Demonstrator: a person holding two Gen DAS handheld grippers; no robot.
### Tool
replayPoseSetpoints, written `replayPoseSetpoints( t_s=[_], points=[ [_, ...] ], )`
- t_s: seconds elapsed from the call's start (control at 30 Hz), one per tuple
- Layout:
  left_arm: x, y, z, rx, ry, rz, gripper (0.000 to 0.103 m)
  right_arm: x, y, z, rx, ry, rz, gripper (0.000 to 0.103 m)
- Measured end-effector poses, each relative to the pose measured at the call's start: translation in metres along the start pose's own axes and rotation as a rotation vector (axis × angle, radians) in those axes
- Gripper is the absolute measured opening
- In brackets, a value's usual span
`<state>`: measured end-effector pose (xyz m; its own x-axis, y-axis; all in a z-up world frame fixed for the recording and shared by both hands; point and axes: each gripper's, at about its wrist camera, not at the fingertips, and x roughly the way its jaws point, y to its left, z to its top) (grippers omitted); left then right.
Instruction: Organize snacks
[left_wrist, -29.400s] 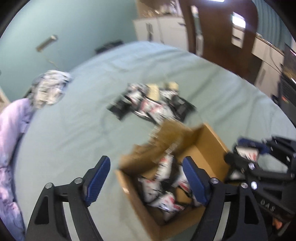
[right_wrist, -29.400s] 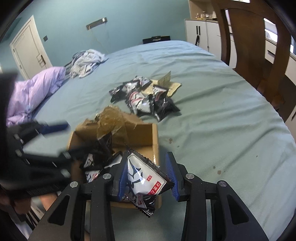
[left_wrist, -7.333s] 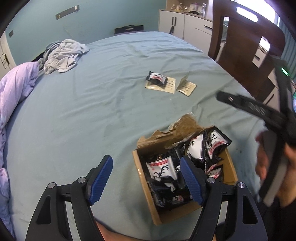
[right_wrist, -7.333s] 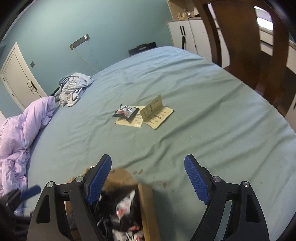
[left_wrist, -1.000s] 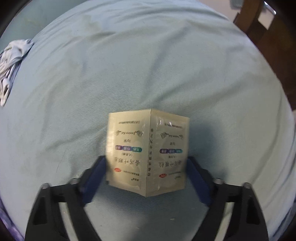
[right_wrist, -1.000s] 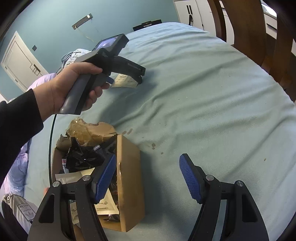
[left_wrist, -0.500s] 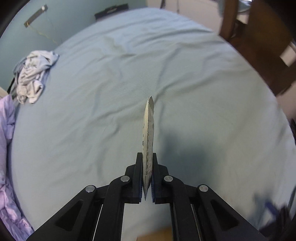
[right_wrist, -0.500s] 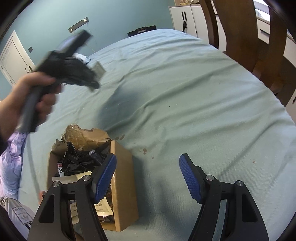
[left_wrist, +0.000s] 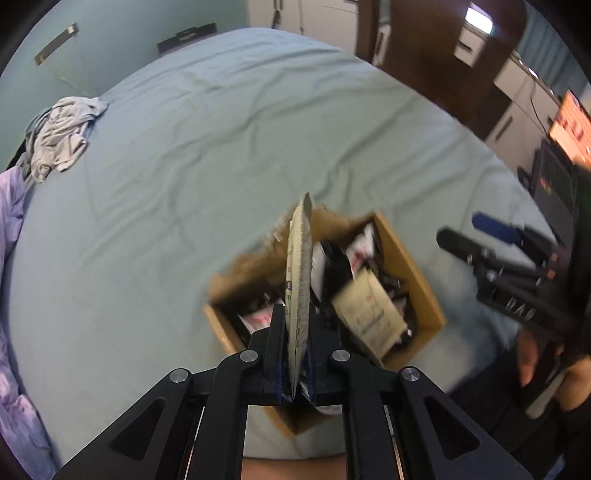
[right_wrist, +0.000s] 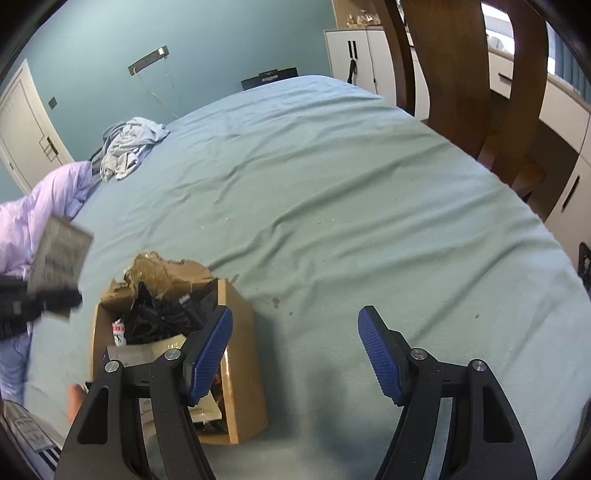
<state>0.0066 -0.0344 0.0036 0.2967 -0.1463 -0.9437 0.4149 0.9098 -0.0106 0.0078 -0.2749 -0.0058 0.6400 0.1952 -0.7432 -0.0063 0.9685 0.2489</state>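
The left claw (left_wrist: 295, 354) is clamped tight on a flat beige sachet (left_wrist: 299, 273), held edge-on and upright above the near side of the open cardboard box (left_wrist: 406, 254). The box sits on the blue-green bed (left_wrist: 184, 147), packed with black-and-white snack packets (left_wrist: 354, 254) and another beige sachet (left_wrist: 369, 310). The right claw (right_wrist: 295, 350) hangs wide open and empty just right of the box. Far left lie crumpled grey clothes (right_wrist: 129, 147).

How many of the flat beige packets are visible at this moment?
2: one beige packet clamped edge-on in the left tongs, another lying inside the cardboard box. More may be hidden under the black snack bags.
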Motion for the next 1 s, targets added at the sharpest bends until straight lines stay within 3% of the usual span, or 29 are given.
replayPoseSetpoints(
  t_s=[0.07,0.1,0.13,0.2,0.33,0.57,0.63,0.7,1.0],
  points=[
    [0.006,-0.004,-0.007,-0.01,0.003,-0.015,0.04,-0.001,0.003,-0.004,0.005,0.02,0.021,0.07],
    [0.004,-0.005,-0.011,-0.016,-0.01,-0.014,0.069,-0.002,0.003,-0.006,0.01,0.031,0.036,0.07],
    [0.001,-0.004,-0.015,-0.025,-0.038,-0.006,0.085,-0.004,0.003,-0.008,0.009,0.037,0.043,0.07],
    [-0.007,0.001,-0.019,-0.041,-0.103,0.038,0.086,-0.01,0.005,-0.011,-0.004,0.039,0.032,0.07],
    [-0.019,0.02,-0.027,-0.093,-0.153,0.08,0.086,-0.027,0.004,-0.018,-0.007,0.05,0.044,0.07],
    [-0.032,0.031,-0.039,-0.123,-0.214,0.232,0.087,-0.04,0.013,-0.026,-0.016,0.044,0.048,0.07],
    [-0.035,0.03,-0.04,-0.122,-0.232,0.293,0.095,-0.036,0.02,-0.027,-0.048,0.054,0.033,0.07],
    [-0.036,0.026,-0.041,-0.107,-0.252,0.306,0.1,-0.031,0.029,-0.029,-0.098,0.076,0.023,0.07],
    [-0.017,0.014,-0.033,-0.047,-0.211,0.348,0.1,-0.014,0.06,-0.032,-0.234,0.093,0.011,0.07]
  ],
)
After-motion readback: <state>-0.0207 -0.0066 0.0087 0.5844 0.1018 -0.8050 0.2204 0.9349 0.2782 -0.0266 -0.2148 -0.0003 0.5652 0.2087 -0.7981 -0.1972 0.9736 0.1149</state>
